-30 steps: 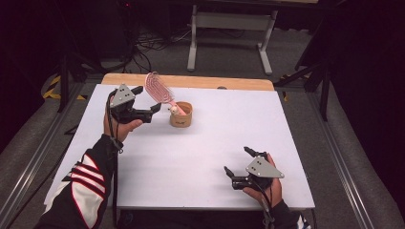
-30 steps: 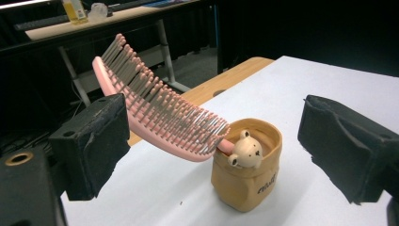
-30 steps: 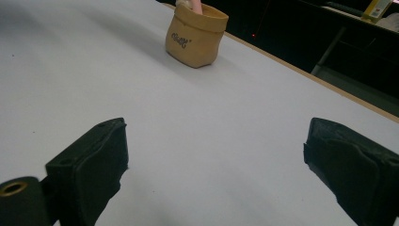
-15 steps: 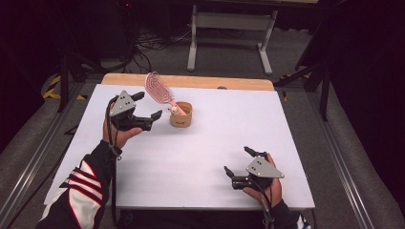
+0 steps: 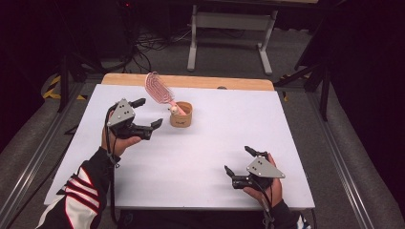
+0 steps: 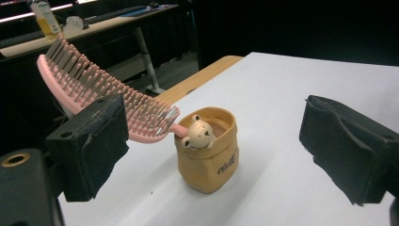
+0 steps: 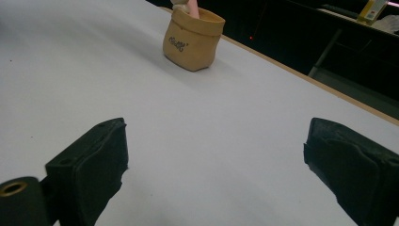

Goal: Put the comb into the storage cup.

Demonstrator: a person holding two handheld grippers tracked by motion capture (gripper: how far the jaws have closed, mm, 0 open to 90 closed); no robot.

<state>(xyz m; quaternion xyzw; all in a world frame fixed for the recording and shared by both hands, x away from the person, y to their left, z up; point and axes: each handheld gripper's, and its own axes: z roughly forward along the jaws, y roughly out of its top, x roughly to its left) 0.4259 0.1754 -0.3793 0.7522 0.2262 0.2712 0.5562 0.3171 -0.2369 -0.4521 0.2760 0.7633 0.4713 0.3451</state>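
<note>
A small tan pot (image 5: 181, 114) with a bear figure on its rim stands on the white table (image 5: 200, 148), toward the back. A pink hairbrush (image 5: 158, 89) leans out of it, handle inside, head up and to the left. In the left gripper view the pot (image 6: 207, 150) and the brush (image 6: 99, 94) lie just ahead between the jaws. My left gripper (image 5: 144, 114) hovers open just left of the pot, holding nothing. My right gripper (image 5: 237, 161) rests open near the front edge at the right, empty. Its own view shows the pot (image 7: 192, 40) far ahead.
A wooden strip (image 5: 191, 81) runs along the table's far edge. Beyond it stand a grey metal frame (image 5: 229, 28) and cables on the floor. A bench with a bottle (image 6: 44, 19) is in the background.
My left gripper has drifted slightly toward me and to the right, away from the brush. The right gripper, pot and brush have stayed put.
</note>
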